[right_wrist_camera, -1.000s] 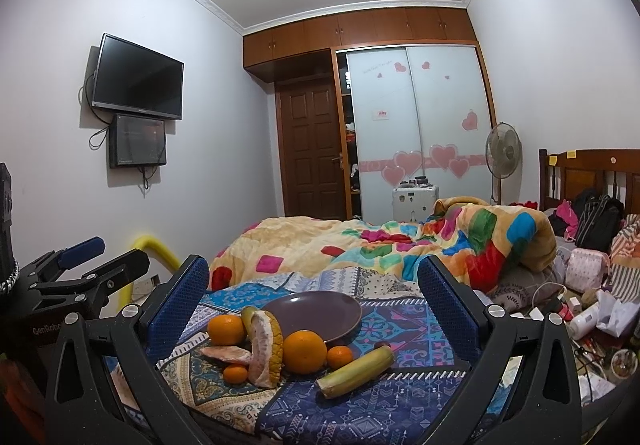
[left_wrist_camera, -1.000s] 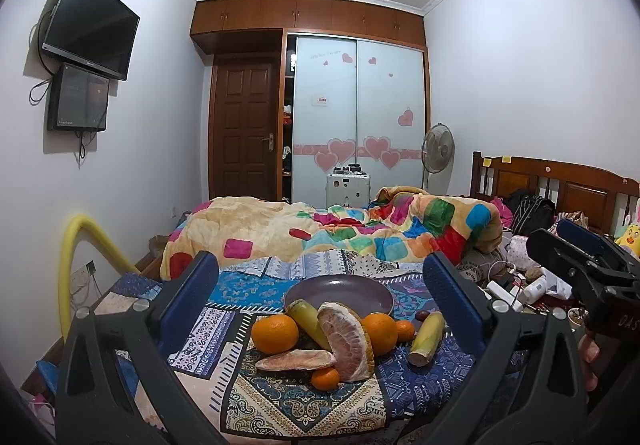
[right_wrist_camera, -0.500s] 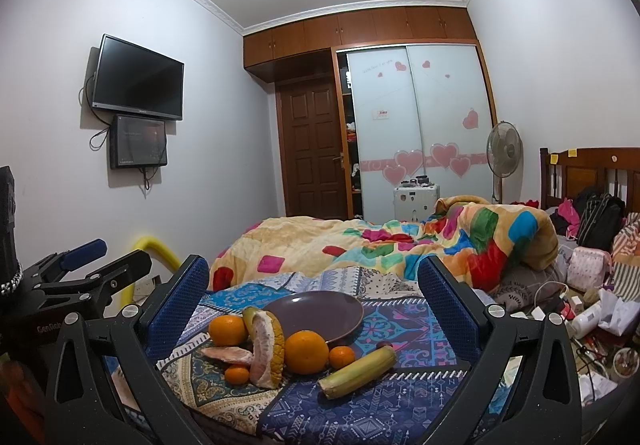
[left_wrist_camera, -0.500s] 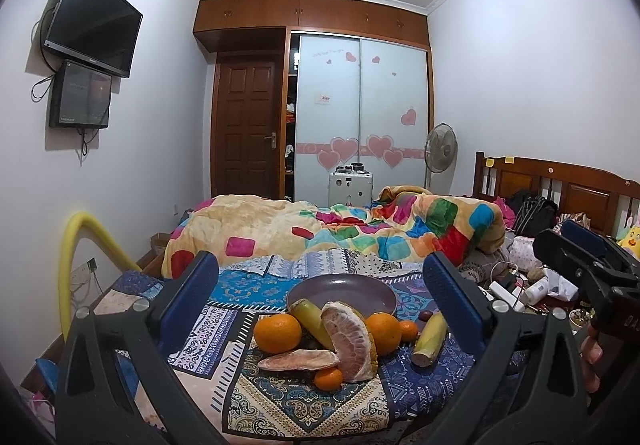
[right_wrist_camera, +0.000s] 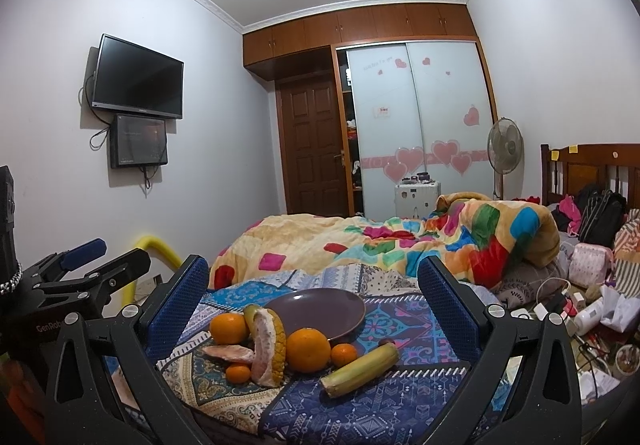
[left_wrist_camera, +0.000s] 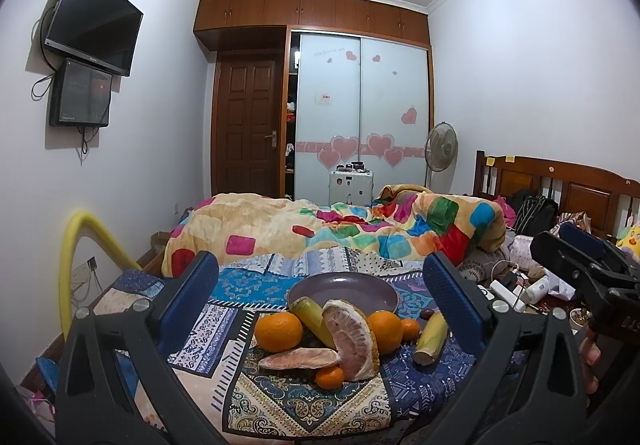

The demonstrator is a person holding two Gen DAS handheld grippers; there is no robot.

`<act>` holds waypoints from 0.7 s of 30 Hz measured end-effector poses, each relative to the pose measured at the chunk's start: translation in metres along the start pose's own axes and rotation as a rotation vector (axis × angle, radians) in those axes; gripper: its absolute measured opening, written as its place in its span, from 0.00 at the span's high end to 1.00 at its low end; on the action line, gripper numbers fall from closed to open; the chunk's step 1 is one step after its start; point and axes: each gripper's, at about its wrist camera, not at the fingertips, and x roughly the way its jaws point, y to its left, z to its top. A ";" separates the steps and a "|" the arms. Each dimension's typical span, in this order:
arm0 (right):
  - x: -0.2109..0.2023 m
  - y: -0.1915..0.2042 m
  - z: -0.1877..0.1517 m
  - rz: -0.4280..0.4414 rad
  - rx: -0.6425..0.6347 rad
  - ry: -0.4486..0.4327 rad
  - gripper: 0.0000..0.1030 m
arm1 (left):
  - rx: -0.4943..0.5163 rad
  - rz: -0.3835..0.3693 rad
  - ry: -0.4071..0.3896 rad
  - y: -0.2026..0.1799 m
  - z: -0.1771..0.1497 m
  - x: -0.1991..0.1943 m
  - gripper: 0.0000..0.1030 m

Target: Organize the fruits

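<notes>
Fruits (left_wrist_camera: 352, 337) sat heaped on the bed (left_wrist_camera: 280, 405) in front of a purple plate (left_wrist_camera: 360, 287); both tongs, left (left_wrist_camera: 320, 299) and right (right_wrist_camera: 314, 295), hung wide apart, empty, short of the pile.

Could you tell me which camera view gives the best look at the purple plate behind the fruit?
The right wrist view shows the purple plate best: most of its rim and inside are clear, with only its near left edge hidden by fruit. In the left wrist view the plate sits directly behind the pomelo piece and oranges, which cover its near rim.
</notes>
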 end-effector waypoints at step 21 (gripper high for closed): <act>0.089 -0.037 -0.082 -0.082 0.015 0.333 0.00 | -0.039 0.047 0.291 0.036 -0.076 0.094 0.00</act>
